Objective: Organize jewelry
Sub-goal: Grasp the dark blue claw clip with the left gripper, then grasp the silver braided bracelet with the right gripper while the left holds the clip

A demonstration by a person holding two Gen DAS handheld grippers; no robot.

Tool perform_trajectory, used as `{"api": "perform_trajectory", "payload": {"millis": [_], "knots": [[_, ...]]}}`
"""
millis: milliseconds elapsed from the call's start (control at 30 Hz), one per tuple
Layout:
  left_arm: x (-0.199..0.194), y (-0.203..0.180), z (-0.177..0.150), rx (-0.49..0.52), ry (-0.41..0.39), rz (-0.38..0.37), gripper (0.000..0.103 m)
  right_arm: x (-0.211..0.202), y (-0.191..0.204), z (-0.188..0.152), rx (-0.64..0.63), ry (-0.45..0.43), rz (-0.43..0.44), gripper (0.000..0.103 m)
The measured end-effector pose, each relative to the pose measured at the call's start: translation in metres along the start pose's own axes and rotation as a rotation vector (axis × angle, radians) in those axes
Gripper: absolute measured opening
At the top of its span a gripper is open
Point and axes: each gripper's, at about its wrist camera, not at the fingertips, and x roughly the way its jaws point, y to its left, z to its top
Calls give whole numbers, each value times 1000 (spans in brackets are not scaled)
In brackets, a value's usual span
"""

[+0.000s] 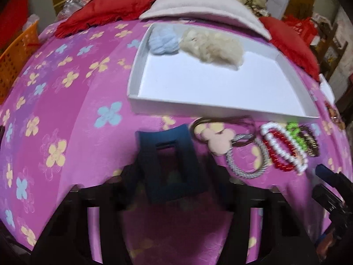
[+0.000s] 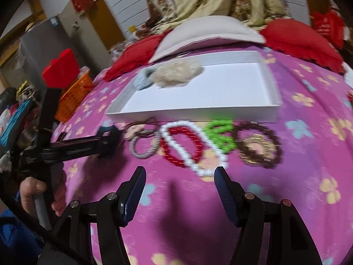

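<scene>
left hand-held gripper (image 1: 174, 172) | clamps blue hair claw (image 1: 171, 165) (near tray (image 1: 220, 108))

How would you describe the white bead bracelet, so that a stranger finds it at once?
Find the white tray on the pink flowered bedcover. A row of bracelets lies before its near wall. The white bead bracelet is the large oval there, overlapping a red bead bracelet, left of the green bead bracelet.
</scene>
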Motion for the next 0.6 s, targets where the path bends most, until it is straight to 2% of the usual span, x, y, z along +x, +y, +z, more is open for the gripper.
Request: {"api": "perform_trajectory", "payload": {"millis": [67,167,200,267,467,533,600], "knots": [[-4,10,-3,-44,1,-41,47,8,11,3,-27,18,26,62],[-13,22,-10,-81,-6,-47,47,24,29,8,-70,45,70,61],[-18,26,-14,-90,-11,-45,47,30,36,10,-94,54,74,56],[-26,35,-19,-105,-24,-53,47,42,49,14,-138,72,73,53],[-31,48,-26,-139,-21,-71,47,84,73,25,-228,114,22,44],[-32,49,-28,-143,-30,-81,47,94,80,27,-254,126,-16,39],[-33,50,-30,-144,-34,-76,47,99,86,28,-287,129,-53,27]]}}
